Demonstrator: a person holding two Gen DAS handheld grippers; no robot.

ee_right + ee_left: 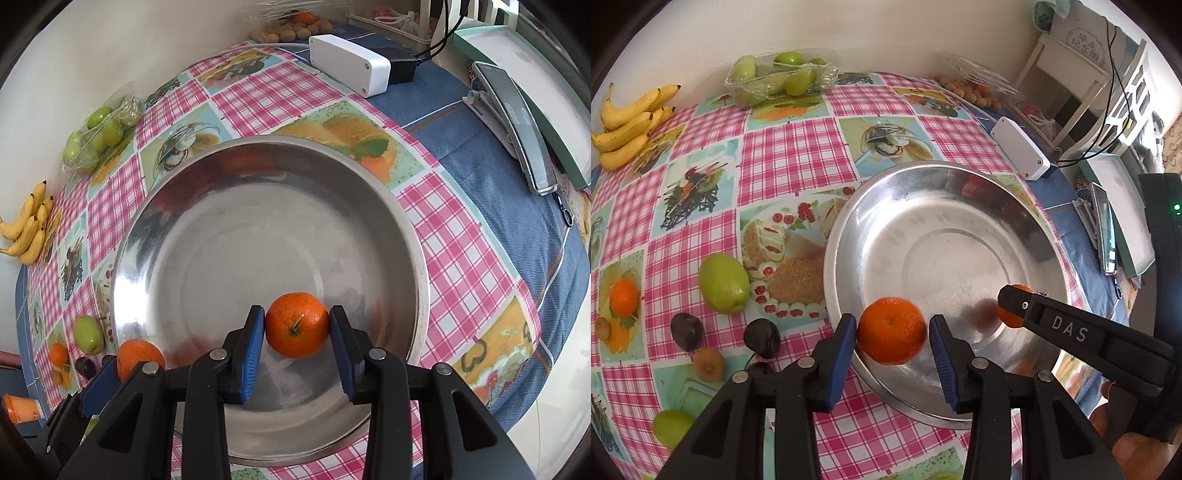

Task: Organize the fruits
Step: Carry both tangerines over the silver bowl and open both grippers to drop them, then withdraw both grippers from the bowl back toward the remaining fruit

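Observation:
In the left wrist view a mandarin (891,330) hangs between the blue pads of my left gripper (893,332) over the near rim of a steel bowl (834,258). It touches the left pad, a thin gap shows at the right pad, and its edge is blurred. My right gripper (297,330) is shut on a second mandarin (296,330), stem up, low over the near part of the bowl (122,266). The right gripper's black finger (1052,325) and its mandarin (1010,317) show at the bowl's right. Nothing else lies in the bowl.
Left of the bowl lie a green fruit (724,282), two dark plums (687,330), a kiwi (708,363) and another green fruit (670,428). Bananas (628,125) and a clear tray of green fruit (775,74) sit by the wall. A white box (1019,147) and a phone (1104,229) lie to the right.

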